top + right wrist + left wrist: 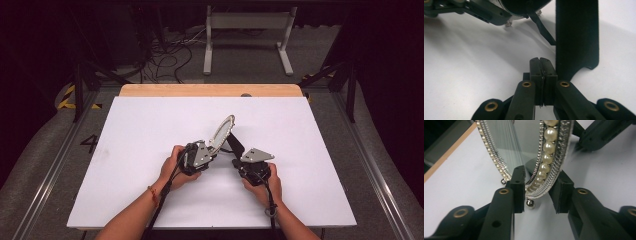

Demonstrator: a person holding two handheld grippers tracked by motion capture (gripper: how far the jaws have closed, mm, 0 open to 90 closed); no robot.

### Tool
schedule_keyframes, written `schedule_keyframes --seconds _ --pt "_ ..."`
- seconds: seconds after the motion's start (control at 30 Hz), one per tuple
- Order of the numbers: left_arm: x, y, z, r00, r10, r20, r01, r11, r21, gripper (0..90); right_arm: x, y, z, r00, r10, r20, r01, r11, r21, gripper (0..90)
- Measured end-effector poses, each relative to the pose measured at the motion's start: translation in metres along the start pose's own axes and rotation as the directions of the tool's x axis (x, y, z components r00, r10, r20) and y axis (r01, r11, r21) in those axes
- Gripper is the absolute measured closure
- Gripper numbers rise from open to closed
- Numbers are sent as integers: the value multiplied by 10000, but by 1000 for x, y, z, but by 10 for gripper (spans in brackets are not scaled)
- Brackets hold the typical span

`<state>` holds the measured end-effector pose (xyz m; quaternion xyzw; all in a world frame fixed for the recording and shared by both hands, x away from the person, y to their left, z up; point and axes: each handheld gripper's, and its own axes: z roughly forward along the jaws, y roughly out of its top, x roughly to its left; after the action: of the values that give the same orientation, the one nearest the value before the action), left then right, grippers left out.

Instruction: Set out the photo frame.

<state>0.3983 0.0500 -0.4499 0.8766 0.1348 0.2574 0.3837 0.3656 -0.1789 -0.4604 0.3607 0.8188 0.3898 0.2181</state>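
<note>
Mirror (pixel 222 133) stands tilted mid-worktop (pixel 150 130), its pearl rim low between the left gripper (pixel 540 195) jaws: one pad touches the rim, the other stands off, so no real clamp. Right gripper (pixel 543 75) is pressed together on a thin edge of the black stand (pixel 576 37). Best, I'd say: hold the stand firm and tip the frame slowly, sparing the glass

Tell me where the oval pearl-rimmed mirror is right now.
In the high view, the oval pearl-rimmed mirror stands tilted near the middle of the white table, just beyond the left tongs; the left gripper view shows its lower rim between those jaws.
</note>
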Motion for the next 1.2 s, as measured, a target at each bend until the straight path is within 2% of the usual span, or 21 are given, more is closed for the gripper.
schedule_keyframes --seconds 0.1,0.17,0.4,0.5,0.77,1.03,1.07,1.2 --pt "0 0 -2 9998 204 -26 -203 9998 44 717 -4 -1 -1 9999 159 -12 -159 9999 -10 900" --pt "-1 2 -3 9988 458 -171 -457 9989 48 726 -4 0 -1 10000 54 47 -54 10000 2 900" --pt "-5 2 -5 9972 701 -259 -701 9975 17 743 -4 -1 -1 10000 -10 49 9 9999 114 900" --pt "-11 3 -6 9948 978 -289 -974 9951 173 740 -5 -1 -1 10000 -4 -35 5 9998 208 900" --pt "-22 8 -9 9916 1267 -261 -1261 9917 263 740 -9 -2 -2 10000 -1 -83 4 9993 366 900" --pt "-30 13 -8 9926 1213 71 -1213 9926 67 724 -18 -4 -3 9999 101 -19 -99 9984 565 900" --pt "-31 13 -8 9946 1032 133 -1032 9947 13 722 -21 -5 -3 9999 166 -23 -164 9982 570 899" --pt "-29 12 -7 9949 949 351 -944 9954 -162 716 -23 -5 -3 9998 169 -45 -166 9982 584 897"
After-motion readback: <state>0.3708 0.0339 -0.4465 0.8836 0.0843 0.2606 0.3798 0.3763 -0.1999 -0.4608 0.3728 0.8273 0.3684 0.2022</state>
